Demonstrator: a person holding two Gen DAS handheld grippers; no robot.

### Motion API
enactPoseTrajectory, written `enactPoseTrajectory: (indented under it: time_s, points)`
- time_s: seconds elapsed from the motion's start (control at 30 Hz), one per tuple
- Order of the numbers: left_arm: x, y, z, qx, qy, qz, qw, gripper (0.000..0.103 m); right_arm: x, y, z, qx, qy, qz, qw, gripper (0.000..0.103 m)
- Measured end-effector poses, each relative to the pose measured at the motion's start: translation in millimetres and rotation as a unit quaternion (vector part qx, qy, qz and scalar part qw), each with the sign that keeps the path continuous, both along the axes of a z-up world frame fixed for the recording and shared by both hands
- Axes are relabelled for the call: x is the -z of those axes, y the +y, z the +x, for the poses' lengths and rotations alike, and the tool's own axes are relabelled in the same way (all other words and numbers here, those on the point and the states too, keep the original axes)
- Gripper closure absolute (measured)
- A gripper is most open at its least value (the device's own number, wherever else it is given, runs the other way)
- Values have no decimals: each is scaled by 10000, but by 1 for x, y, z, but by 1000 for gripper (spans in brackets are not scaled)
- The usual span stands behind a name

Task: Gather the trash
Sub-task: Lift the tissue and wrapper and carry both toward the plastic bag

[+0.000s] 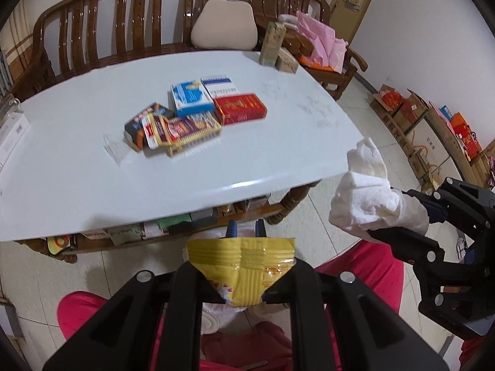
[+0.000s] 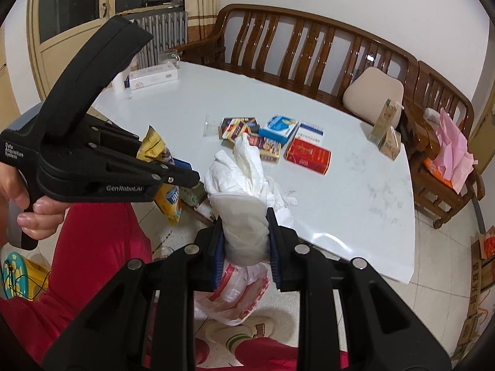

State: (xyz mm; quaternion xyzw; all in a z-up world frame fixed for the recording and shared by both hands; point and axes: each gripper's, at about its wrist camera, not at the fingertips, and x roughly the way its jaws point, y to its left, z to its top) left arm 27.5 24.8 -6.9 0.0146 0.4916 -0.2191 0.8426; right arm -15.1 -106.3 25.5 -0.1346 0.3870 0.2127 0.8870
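Yellow wrapper [image 1: 247, 266] is hiding its lower end betw. the left gripper [image 1: 246, 232] arms. Boxes [image 1: 185, 117] on table are blurring, labels unreadable. Plastic bag [image 2: 238, 293] under right gripper is showing only partly.

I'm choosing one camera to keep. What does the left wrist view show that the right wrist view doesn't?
Only left wrist: boxes along the right wall.
Only right wrist: window, radiator, plastic bag on the floor, the hand on the left gripper.
Both: table, box pile, yellow wrapper, tissue wad, right gripper.
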Motion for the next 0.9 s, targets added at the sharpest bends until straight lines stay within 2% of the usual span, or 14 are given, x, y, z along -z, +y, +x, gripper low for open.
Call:
enactPoseTrajectory:
  time_s: [0.4,0.77,0.9]
  points:
    - [52,-8,-14,101,417,171,9989,90,43,4,-14,87,343,-85,9993,79]
    - [110,-10,-15,34,944,290,9951,90,100,6,-11,206,915,-12,9956,79]
    - [129,-10,-10,6,1137,304,9931,90,119,6,-9,291,974,-98,9948,79]
